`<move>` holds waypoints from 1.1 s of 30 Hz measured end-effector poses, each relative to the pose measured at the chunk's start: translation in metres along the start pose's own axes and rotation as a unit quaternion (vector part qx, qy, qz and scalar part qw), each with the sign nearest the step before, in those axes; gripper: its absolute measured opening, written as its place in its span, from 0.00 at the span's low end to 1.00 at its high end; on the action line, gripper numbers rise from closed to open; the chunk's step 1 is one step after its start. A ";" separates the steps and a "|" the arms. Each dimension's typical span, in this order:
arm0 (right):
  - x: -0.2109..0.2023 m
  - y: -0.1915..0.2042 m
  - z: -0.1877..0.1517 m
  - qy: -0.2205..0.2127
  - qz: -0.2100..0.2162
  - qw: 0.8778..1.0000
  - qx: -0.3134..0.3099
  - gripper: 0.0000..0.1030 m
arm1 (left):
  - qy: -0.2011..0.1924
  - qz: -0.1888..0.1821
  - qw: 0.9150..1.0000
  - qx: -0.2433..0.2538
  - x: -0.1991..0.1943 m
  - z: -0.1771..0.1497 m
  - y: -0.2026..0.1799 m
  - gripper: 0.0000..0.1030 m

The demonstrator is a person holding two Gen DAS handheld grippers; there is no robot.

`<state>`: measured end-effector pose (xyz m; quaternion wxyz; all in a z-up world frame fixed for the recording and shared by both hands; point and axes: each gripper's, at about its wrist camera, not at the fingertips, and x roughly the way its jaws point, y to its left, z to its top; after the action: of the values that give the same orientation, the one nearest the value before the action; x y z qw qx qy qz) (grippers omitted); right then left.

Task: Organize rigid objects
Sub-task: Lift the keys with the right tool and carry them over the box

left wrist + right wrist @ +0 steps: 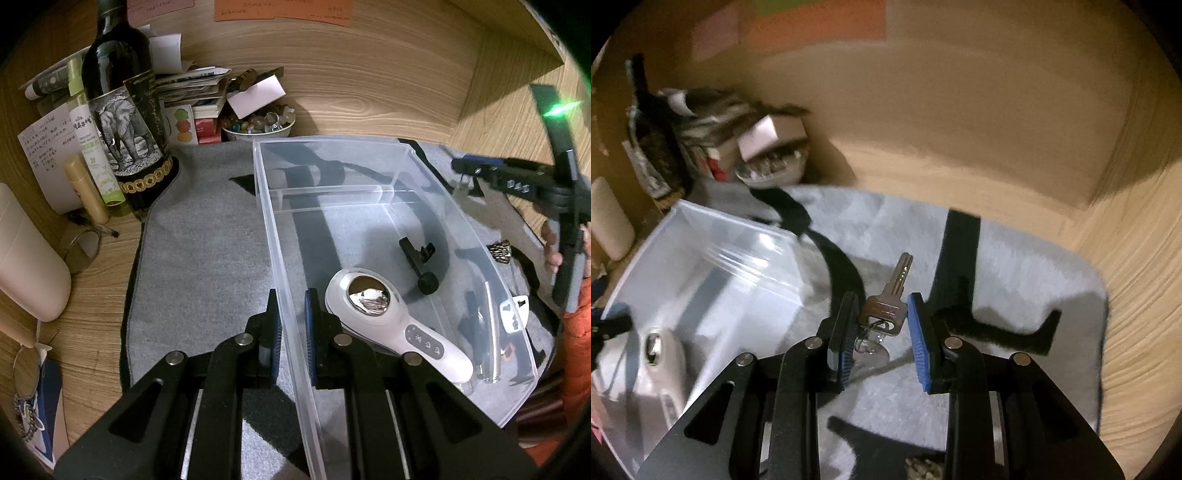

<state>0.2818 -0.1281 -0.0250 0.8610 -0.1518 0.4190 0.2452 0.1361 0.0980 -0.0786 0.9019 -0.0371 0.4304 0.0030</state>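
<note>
Right wrist view showed your right tongs [881,325] pinching a key [886,308] above the mat [1015,280], right of the bin [713,258]; that slim grip could slip. Your left tongs [291,325] clamped the bin wall.

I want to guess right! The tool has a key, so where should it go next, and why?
Probably left, over the clear bin, then let go. The right tool holds the key above the grey mat, and the left tool is clamped on the bin's wall.
</note>
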 end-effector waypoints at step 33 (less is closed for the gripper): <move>-0.068 0.105 0.025 -0.108 0.086 0.985 -0.104 0.24 | 0.000 0.001 1.000 0.000 0.000 0.001 -0.001 0.10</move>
<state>0.2043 -0.0486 0.0384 0.8564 -0.1764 0.3073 0.3755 0.1368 0.0971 -0.0782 0.9017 -0.0367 0.4309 0.0034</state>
